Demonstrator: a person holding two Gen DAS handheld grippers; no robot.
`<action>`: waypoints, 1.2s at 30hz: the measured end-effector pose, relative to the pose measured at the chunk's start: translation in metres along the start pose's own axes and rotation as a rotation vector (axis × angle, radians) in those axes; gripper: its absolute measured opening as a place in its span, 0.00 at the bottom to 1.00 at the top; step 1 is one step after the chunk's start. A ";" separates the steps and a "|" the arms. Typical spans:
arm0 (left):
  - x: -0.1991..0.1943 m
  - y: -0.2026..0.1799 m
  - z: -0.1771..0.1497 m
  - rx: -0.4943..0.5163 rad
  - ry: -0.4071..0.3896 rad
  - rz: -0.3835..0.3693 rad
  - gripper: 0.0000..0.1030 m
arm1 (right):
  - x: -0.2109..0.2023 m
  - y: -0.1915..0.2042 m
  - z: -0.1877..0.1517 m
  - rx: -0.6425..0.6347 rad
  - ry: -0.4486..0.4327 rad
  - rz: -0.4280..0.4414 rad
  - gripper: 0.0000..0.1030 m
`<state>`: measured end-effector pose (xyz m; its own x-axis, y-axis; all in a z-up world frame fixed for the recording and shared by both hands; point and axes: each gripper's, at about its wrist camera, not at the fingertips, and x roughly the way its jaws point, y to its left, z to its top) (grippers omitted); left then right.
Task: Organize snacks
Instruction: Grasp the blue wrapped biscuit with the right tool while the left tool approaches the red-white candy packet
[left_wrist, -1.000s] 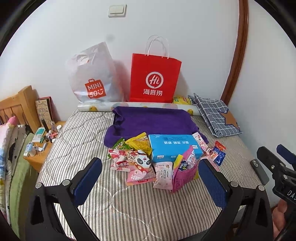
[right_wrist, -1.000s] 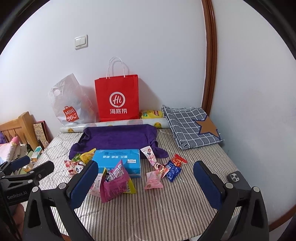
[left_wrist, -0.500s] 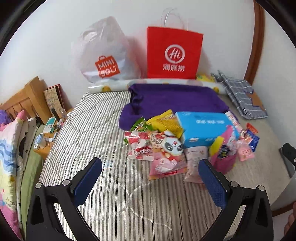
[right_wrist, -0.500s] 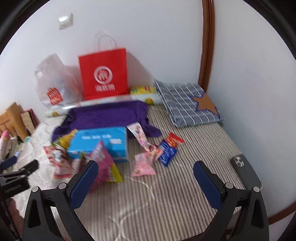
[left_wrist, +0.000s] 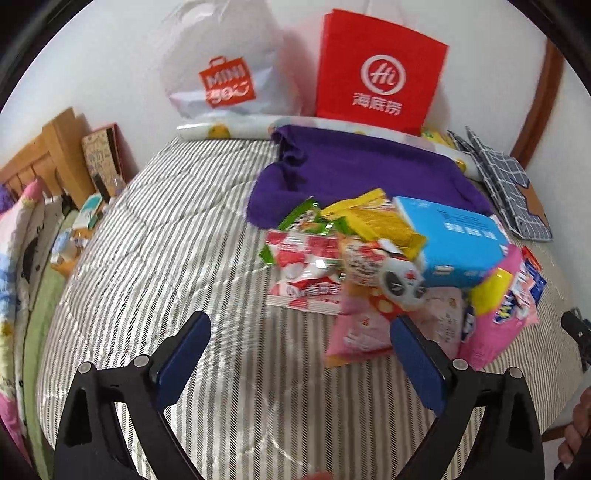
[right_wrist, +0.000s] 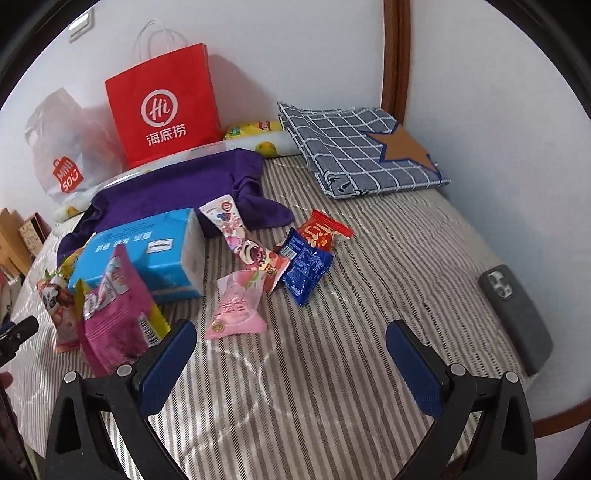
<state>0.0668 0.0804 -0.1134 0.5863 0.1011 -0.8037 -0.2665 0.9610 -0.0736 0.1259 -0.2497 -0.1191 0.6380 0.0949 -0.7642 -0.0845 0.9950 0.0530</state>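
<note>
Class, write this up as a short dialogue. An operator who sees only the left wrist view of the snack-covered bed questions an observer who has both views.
Operator: Is there anything on the bed past the blue box, towards the right edge?
Observer: Yes. A grey phone lies camera side up near that edge, apart from the snacks.
Operator: I can only see a sliver of the right gripper. Is it holding anything?
Observer: No. The right gripper has its fingers spread wide over bare striped cover, with nothing between them.
</note>
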 end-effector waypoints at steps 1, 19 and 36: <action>0.003 0.002 0.001 -0.004 0.004 0.001 0.93 | 0.003 -0.002 0.001 -0.001 -0.003 -0.006 1.00; 0.038 0.022 0.005 -0.050 0.049 -0.035 0.83 | 0.062 -0.015 0.029 -0.044 -0.008 -0.036 0.54; 0.036 0.022 0.002 -0.047 0.100 -0.071 0.80 | 0.045 -0.031 0.023 0.027 0.027 0.099 0.15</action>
<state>0.0835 0.1060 -0.1432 0.5266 0.0050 -0.8501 -0.2640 0.9515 -0.1580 0.1745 -0.2753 -0.1401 0.6062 0.1927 -0.7716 -0.1257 0.9812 0.1463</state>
